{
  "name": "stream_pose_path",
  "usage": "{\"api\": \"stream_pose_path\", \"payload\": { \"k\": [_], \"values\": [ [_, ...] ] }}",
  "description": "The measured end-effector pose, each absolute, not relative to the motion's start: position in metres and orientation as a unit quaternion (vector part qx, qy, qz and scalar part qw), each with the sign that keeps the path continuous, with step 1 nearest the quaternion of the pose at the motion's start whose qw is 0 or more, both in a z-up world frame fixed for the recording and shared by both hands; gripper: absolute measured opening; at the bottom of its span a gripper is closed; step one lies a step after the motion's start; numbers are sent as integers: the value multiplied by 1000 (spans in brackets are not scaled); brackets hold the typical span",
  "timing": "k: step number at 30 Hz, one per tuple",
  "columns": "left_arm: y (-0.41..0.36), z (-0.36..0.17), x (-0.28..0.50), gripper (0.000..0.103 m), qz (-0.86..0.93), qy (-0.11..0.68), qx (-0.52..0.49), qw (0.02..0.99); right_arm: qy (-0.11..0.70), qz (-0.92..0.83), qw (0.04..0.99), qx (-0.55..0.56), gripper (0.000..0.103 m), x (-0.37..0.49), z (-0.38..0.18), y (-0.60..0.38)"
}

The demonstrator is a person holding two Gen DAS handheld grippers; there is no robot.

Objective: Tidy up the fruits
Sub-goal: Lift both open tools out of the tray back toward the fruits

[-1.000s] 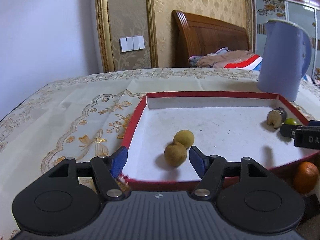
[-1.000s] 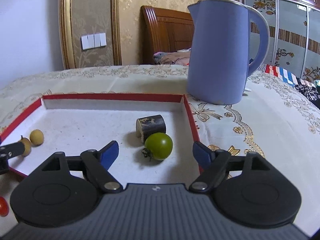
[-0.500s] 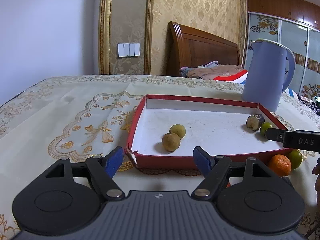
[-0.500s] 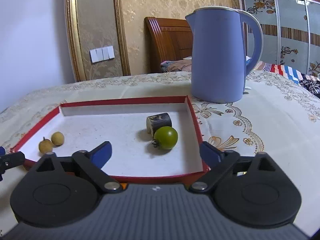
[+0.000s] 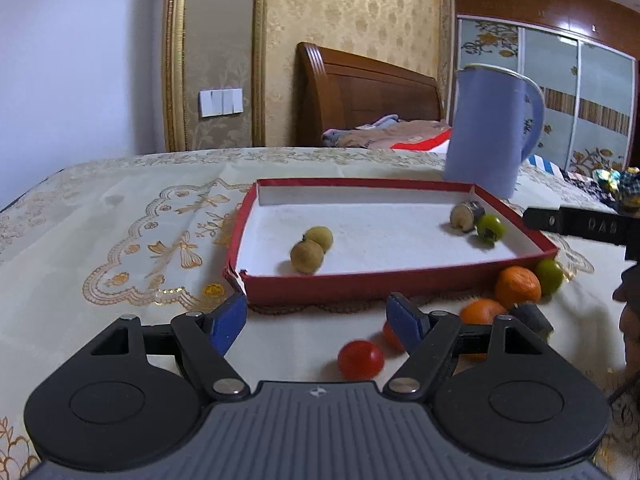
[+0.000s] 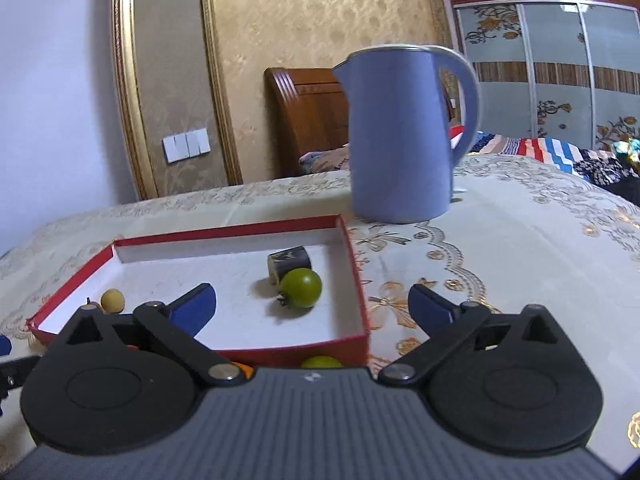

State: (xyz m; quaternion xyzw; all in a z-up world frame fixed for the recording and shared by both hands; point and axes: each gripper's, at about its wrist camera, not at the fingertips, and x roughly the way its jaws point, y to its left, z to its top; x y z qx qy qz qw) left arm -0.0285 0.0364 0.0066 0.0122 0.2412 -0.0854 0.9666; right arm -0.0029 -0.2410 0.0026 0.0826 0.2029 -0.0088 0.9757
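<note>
Both grippers are empty: the left gripper point(image 5: 316, 320) stands partly open, and the right gripper point(image 6: 312, 304) is opening wide. Four fruits lie in the box point(image 5: 400, 280); the tomato point(image 5: 360, 359) and oranges point(image 5: 517, 286) wait just outside. This looks like the gap between placements, so next comes lowering onto a loose fruit, probably that tomato.

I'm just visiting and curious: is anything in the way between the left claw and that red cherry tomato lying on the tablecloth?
Nothing visible blocks it. The red cherry tomato lies on the tablecloth just ahead of the left gripper, whose blue fingers are apart and empty. The red tray stands beyond it, and the oranges lie off to the right.
</note>
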Motion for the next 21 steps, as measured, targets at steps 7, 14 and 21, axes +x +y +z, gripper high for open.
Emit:
{"api": "stream_pose_path", "payload": {
  "k": [7, 14, 21],
  "values": [
    [49, 0, -33, 80, -86, 260, -26, 961, 232, -16, 969, 82, 103, -17, -6, -248],
    [46, -1, -35, 80, -85, 262, -16, 961, 231, -27, 958, 165, 103, -37, -13, -283],
    [41, -3, -32, 80, -79, 273, 0, 959, 262, -29, 955, 133, 103, -46, -15, -286]
  ]
}}
